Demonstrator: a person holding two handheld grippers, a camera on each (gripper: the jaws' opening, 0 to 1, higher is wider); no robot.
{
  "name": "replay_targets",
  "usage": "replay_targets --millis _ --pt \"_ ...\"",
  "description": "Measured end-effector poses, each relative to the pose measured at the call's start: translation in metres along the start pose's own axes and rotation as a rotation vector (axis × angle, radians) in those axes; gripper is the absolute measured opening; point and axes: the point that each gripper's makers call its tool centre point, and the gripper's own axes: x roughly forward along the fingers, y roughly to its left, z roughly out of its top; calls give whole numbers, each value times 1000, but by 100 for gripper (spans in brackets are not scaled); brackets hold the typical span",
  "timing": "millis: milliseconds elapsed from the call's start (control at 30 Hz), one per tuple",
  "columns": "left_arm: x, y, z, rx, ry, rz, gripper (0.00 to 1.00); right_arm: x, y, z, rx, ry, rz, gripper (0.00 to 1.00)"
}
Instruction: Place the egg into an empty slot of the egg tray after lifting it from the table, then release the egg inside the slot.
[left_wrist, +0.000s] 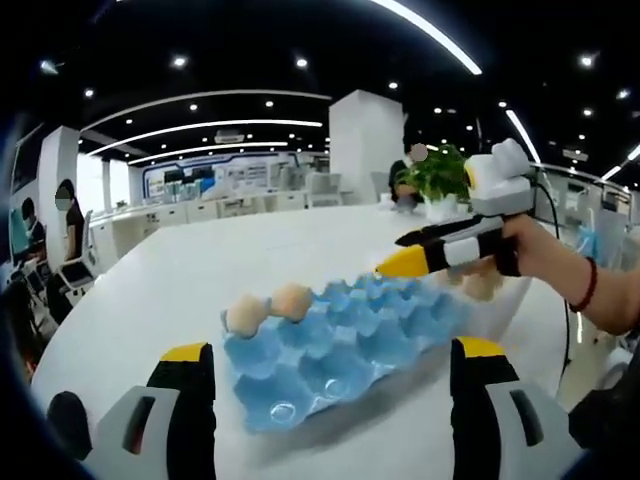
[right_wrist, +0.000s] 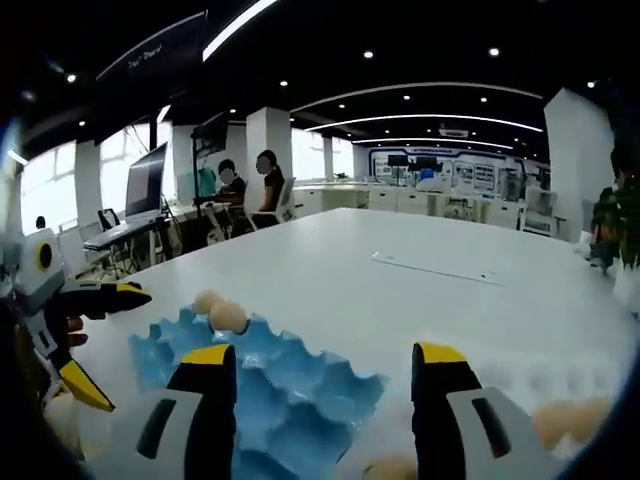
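tray (left_wrist: 340, 345) blue, on white table (left_wrist: 200, 270), two eggs (left_wrist: 268, 308) seated at far end. i hold left gripper (left_wrist: 330, 415) jaws apart over it, empty. right gripper (right_wrist: 325, 420) also spread, empty, hovering near loose eggs (right_wrist: 565, 420) on table, likely for next pick.

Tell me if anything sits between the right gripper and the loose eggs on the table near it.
Nothing visible does. The right gripper is open and empty, low over the edge of the blue egg tray. Loose eggs lie on bare white table just right of its jaws.
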Motion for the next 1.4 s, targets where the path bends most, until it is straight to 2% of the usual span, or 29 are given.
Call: replay_targets --millis 133,767,1133,1400 --pt "2 -2 0 1 1 -3 100 -5 -15 -3 -27 5 -47 74" --pt "6 -6 1 5 5 -16 99 -30 -50 -10 18 -7 -99 74" --pt "15 8 2 9 5 -18 99 -44 -68 -16 26 -1 -135 73" --pt "20 11 -1 9 11 -22 99 -58 -88 -23 49 -2 -185 73"
